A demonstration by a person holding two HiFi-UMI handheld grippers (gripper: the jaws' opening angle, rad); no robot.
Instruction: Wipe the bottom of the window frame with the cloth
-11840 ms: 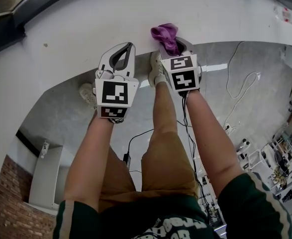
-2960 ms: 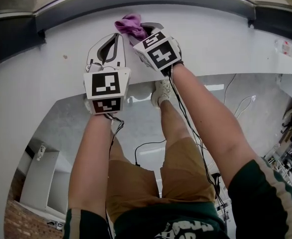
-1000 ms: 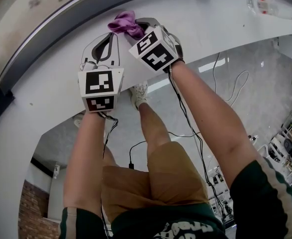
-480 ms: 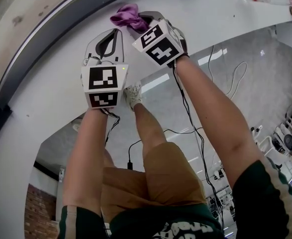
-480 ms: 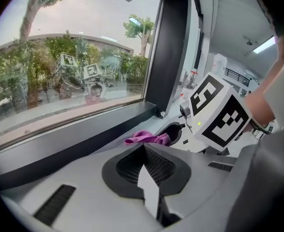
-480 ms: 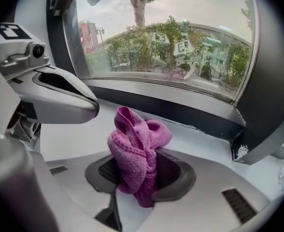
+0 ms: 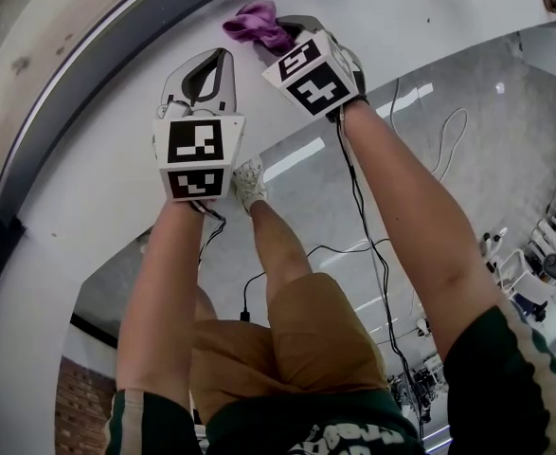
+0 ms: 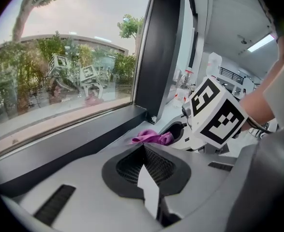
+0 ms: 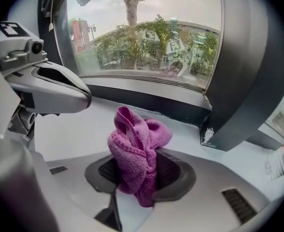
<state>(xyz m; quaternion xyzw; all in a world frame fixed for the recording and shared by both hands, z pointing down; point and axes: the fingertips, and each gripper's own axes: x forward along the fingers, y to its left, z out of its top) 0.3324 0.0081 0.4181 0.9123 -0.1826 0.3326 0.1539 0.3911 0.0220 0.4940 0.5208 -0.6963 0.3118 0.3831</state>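
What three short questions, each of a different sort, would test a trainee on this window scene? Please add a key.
1. True or false: the left gripper holds the purple cloth.
2. The right gripper has its jaws: A) open and empty; B) shut on the cloth; C) shut on nothing.
3. Fill in: both grippers are above the white window ____.
Key: 1 false; 2 B; 3 sill.
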